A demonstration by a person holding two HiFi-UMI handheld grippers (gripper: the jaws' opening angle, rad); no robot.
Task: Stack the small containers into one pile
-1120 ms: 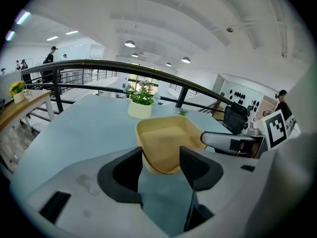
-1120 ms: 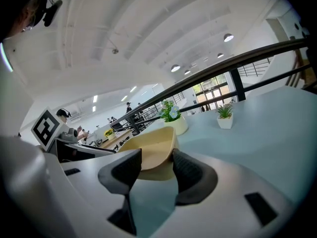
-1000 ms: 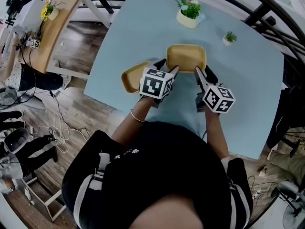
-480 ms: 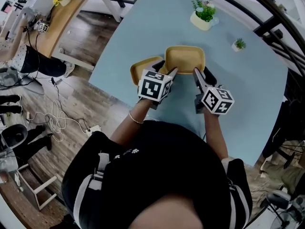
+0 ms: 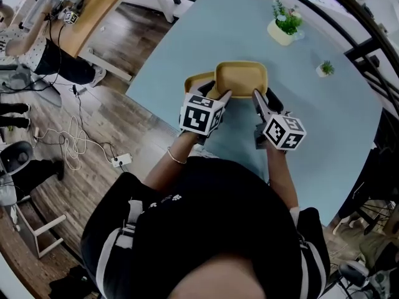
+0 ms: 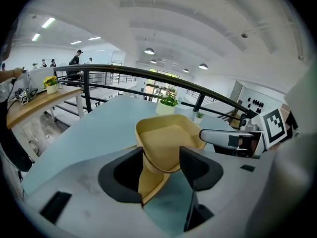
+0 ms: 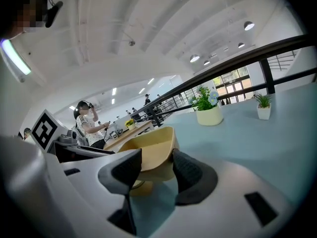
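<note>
The yellow tub [image 5: 242, 78] was held at its near rim by both tools: the left gripper [image 5: 217, 92] clamped its left corner, the right gripper [image 5: 266, 98] its right. It partly overlapped a second yellow tub [image 5: 197, 82] on the pale blue table [image 5: 324, 123]. Each gripper's cube [image 5: 201, 112] bore black-and-white square markers. Two potted plants [image 5: 285, 27] stood well beyond.

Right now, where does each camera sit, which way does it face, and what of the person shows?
Head view: on the person's head, facing steeply down at the table; shows arms, torso, left tool, right tool.
Left gripper view: on the left tool, along its jaws, clamped on the yellow container.
Right gripper view: on the right tool, along its jaws, clamping the same container.
Shared: all show container and potted plant.
</note>
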